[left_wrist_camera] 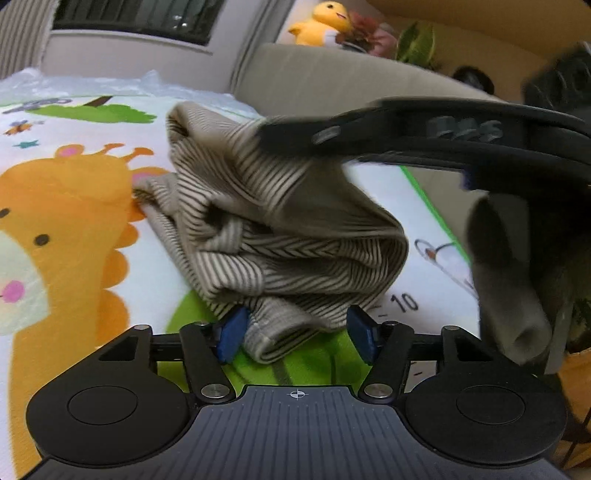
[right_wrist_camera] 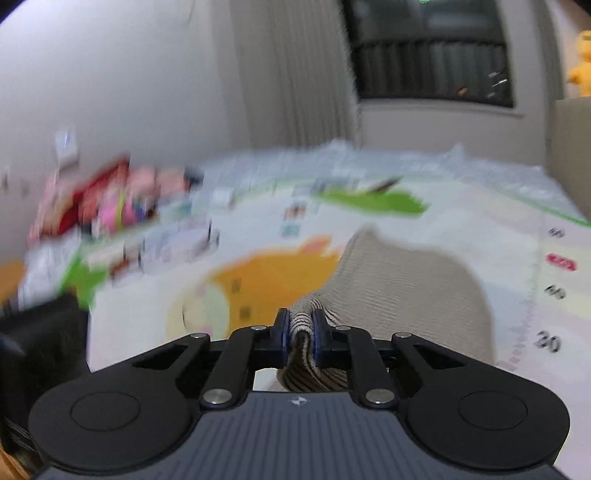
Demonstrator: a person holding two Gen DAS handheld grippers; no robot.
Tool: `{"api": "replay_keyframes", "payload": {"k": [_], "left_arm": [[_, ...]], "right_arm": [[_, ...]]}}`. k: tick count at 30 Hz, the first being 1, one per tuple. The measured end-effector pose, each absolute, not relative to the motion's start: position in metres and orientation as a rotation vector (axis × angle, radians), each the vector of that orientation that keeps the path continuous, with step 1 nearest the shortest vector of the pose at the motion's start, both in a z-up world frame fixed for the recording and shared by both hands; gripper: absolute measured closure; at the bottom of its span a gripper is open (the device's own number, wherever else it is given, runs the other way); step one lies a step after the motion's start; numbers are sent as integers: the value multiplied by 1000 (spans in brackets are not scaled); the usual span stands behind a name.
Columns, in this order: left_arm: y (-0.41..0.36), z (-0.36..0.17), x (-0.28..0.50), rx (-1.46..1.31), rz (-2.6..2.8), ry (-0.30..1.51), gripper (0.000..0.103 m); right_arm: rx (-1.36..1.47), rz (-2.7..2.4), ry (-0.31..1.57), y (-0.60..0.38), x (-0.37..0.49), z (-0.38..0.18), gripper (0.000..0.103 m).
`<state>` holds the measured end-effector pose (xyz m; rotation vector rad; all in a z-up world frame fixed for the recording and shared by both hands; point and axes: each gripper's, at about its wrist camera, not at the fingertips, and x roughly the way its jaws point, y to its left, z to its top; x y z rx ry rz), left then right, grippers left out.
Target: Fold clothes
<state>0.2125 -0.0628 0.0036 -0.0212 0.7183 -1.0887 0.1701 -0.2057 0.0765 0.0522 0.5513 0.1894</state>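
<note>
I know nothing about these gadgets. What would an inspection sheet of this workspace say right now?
Surface: animal-print play mat, partly under clear plastic sheeting.
Job's things: striped beige garment, bunched and partly lifted off the mat.
Clutter: blurred colourful packages at the mat's far edge.
Grippers: left tool open, fabric lying between its blue pads; right tool shut on the garment.
Cables: nothing seen.
Surroundings: beige sofa, yellow plush toy, dark window, striped curtain.
</note>
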Motion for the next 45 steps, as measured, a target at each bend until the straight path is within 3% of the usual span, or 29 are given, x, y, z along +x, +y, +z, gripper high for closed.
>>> {"api": "replay_keyframes", "payload": {"k": [2, 5, 7, 8, 13, 15, 16, 19, 26, 27, 28, 30, 32, 34, 41, 45], "left_arm": [[-64, 1, 214, -16, -1087, 720, 37], [-64, -2, 215, -16, -1085, 719, 37], [-63, -3, 217, -26, -1082, 723, 38], [-62, -4, 218, -32, -1080, 726, 39], [-59, -7, 218, -41, -1078, 723, 44], [-59, -7, 216, -37, -1079, 717, 40], [-59, -8, 215, -35, -1080, 714, 37], [-58, -8, 214, -32, -1082, 708, 37], [-56, -12, 217, -46, -1093, 714, 34], [-55, -12, 216, -45, -1094, 714, 33], [-54, -12, 216, -45, -1094, 713, 33], [-52, -12, 214, -41, -1092, 715, 33], [-46, -9, 212, -27, -1092, 727, 24], [-37, -6, 209, -7, -1108, 734, 23], [1, 32, 225, -60, -1033, 719, 19], [-30, 73, 239, -104, -989, 612, 20]], "right_arm": [[-22, 215, 590, -196, 176, 65, 86], [-140, 204, 562, -179, 177, 67, 73], [-223, 190, 547, -167, 178, 69, 48], [-268, 179, 558, -162, 182, 67, 43], [-452, 99, 590, -146, 197, 53, 38], [-518, 44, 566, -150, 195, 46, 41], [-528, 36, 555, -155, 193, 44, 55], [-431, 24, 539, -177, 183, 57, 78], [-158, 148, 530, -199, 154, 103, 82], [-128, 180, 563, -200, 155, 99, 98], [-98, 213, 595, -201, 155, 95, 102], [-50, 258, 657, -202, 158, 82, 102], [-25, 253, 714, -206, 163, 61, 102], [34, 256, 750, -215, 167, 44, 103], [48, 262, 700, -216, 159, 35, 103], [56, 245, 660, -214, 149, 36, 101]]}}
